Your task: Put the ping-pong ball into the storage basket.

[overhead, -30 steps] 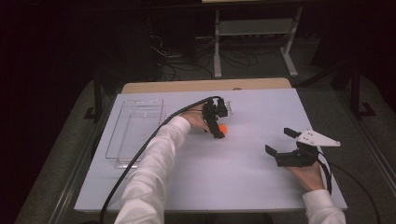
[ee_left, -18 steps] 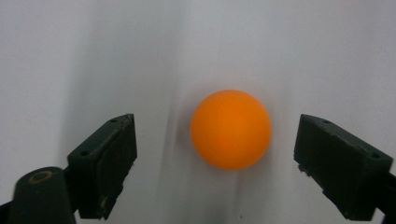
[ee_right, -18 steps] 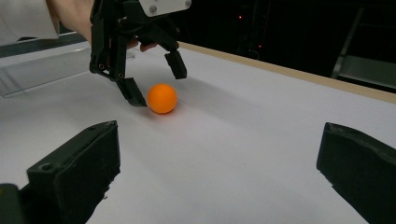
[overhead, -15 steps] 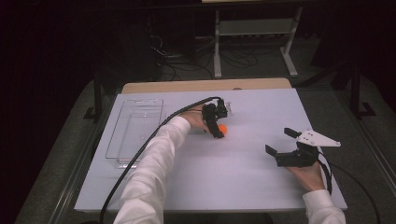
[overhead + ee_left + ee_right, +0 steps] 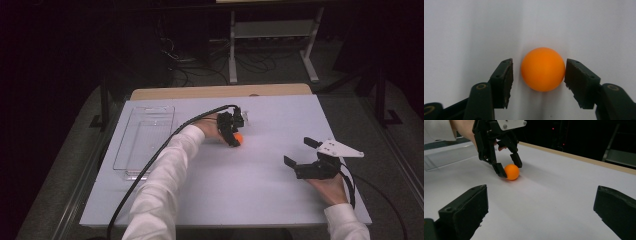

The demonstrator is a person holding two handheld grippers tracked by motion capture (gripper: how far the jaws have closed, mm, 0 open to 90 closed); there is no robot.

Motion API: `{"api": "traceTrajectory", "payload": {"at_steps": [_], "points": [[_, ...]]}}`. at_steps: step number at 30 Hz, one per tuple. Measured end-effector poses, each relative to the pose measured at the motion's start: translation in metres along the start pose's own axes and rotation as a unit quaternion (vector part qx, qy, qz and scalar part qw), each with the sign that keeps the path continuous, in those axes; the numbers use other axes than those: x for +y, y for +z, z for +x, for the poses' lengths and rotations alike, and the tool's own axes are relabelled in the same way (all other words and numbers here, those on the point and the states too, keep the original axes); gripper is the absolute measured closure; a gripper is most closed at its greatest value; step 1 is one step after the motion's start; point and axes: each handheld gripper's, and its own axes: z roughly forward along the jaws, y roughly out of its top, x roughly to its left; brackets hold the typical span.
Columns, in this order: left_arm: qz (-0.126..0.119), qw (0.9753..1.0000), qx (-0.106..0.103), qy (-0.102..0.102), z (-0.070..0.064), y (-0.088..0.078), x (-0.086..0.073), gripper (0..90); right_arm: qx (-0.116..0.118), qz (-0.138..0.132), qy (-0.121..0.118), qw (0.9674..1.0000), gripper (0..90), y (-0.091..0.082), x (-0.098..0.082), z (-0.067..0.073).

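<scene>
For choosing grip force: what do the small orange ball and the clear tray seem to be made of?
The small orange ball looks like smooth matte plastic, evenly coloured with a soft sheen; perhaps hollow, not certain. The clear rectangular tray looks like hard glossy transparent plastic: the table shows through it.

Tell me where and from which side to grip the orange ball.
Grip the orange ball across its widest middle, coming down from above. It is round and smooth and rests on the flat white table, so off-centre pads would likely slip. The left gripper already straddles it, its jaws having just been closing; one pad touches, the other stands just clear.
</scene>
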Motion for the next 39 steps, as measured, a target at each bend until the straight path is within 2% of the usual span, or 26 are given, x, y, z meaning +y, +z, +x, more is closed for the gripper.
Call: {"api": "traceTrajectory", "payload": {"at_steps": [7,15,23,37,39], "points": [[0.002,1.0000,-0.004,0.004,0.000,0.001,0.001,50.2,0.000,0.001,-0.001,1.0000,0.0,0.000,0.000,0.000],[0.009,0.9999,0.003,0.004,-0.001,-0.001,0.000,50.9,0.001,0.002,-0.002,1.0000,0.0,0.000,0.000,0.001],[0.014,0.9998,0.011,0.014,-0.003,-0.008,0.001,51.0,0.001,0.002,-0.002,1.0000,0.0,0.000,0.000,0.001],[0.011,0.9996,0.022,0.013,-0.008,-0.031,0.001,51.1,0.004,0.006,-0.007,0.9999,0.0,0.001,0.000,0.003],[0.011,0.9996,0.024,0.013,-0.009,-0.039,0.000,51.1,0.003,0.005,-0.007,1.0000,0.0,0.001,0.001,0.003]]}}
